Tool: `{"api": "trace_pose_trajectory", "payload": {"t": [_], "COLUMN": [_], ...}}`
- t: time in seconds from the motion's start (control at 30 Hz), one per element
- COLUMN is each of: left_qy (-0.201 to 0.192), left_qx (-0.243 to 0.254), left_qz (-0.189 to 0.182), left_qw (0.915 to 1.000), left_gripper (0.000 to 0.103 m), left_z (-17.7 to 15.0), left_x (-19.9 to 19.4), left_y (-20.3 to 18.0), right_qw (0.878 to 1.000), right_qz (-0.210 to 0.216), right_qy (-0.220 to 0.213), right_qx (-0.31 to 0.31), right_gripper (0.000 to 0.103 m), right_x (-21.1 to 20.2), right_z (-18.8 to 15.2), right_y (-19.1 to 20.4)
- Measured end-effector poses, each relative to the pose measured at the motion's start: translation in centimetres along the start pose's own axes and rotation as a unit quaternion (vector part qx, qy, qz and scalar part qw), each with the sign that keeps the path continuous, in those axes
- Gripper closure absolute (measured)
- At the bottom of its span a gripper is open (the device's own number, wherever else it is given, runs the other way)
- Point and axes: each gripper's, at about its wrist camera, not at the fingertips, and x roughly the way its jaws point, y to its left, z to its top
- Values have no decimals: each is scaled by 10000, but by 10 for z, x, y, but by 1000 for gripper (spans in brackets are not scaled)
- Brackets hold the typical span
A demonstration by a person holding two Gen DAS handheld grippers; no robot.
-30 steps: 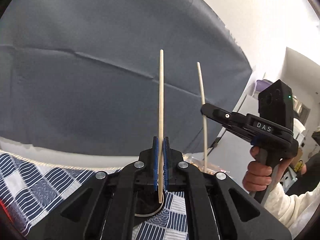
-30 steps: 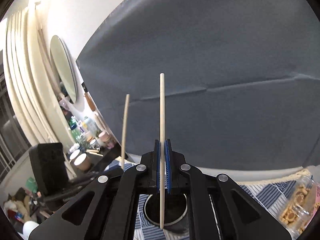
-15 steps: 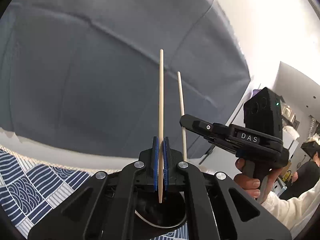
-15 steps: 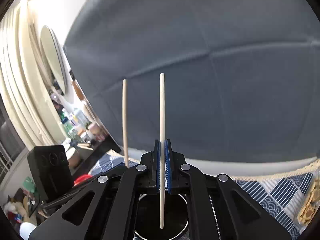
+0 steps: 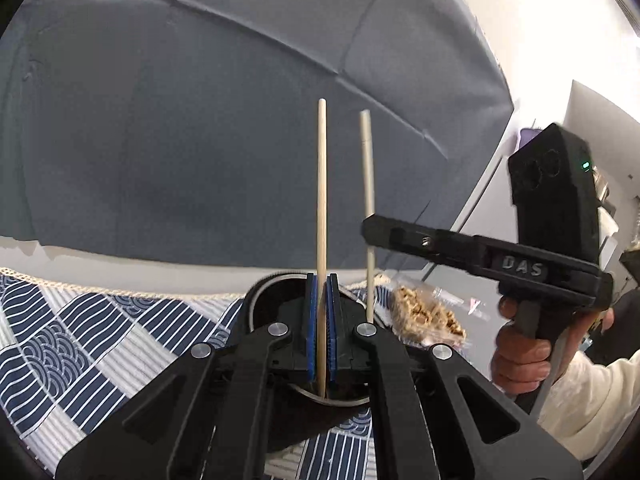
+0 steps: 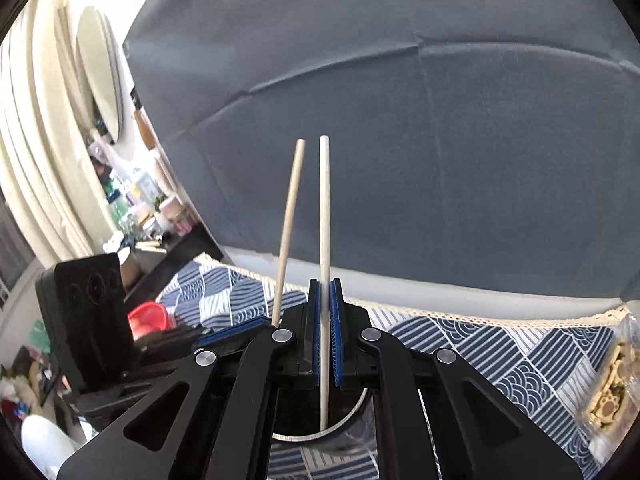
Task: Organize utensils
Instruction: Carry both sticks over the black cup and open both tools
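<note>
Both grippers clamp upright chopsticks over the dark cup (image 5: pixel 260 304)

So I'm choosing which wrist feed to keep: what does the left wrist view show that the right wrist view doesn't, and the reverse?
Only the left wrist view shows the person's hand gripping the right gripper's handle. Only the right wrist view shows the red container, the oval mirror and the cluttered shelf. Both show each gripper shut on its own upright pale wooden chopstick, the dark round holder beneath, the blue patterned tablecloth and the clear snack pack.
</note>
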Motion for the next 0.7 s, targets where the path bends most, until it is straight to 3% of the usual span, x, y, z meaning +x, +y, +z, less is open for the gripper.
{"api": "trace_pose_trajectory", "payload": {"t": [0.13, 0.17, 0.2, 0.27, 0.3, 0.37, 0.53, 0.7], "left_qy": [175, 193, 216, 211, 220, 216, 321, 329], "left_qx": [54, 59, 55, 86, 113, 151, 163, 149], "left_qz": [130, 146, 170, 318, 413, 596, 1024, 1402], "left_qw": [9997, 9997, 9996, 9992, 9988, 9979, 9941, 9895], "left_gripper": [97, 93, 88, 65, 59, 44, 26, 14], "left_z": [-2, -2, -1, -1, -3, -4, -11, -21], "left_x": [-1, -3, -8, -14, -22, -34, -58, -82], "left_y": [-4, -5, -8, -11, -11, -14, -22, -29], "right_qw": [9999, 9999, 9999, 9998, 9998, 9997, 9990, 9986], "right_qz": [-44, -78, -97, -146, -174, -214, -419, -463], "right_qy": [120, 124, 127, 103, 89, 45, -114, -135], "right_qx": [-48, -43, -40, -52, -68, -95, -112, -231], "right_gripper": [95, 94, 94, 94, 93, 78, 47, 33], "right_x": [-10, -15, -19, -28, -32, -43, -66, -82], "right_z": [-3, -4, -4, -4, -4, -5, -11, -19], "right_y": [4, 4, 4, 4, 4, 5, 11, 20]}}
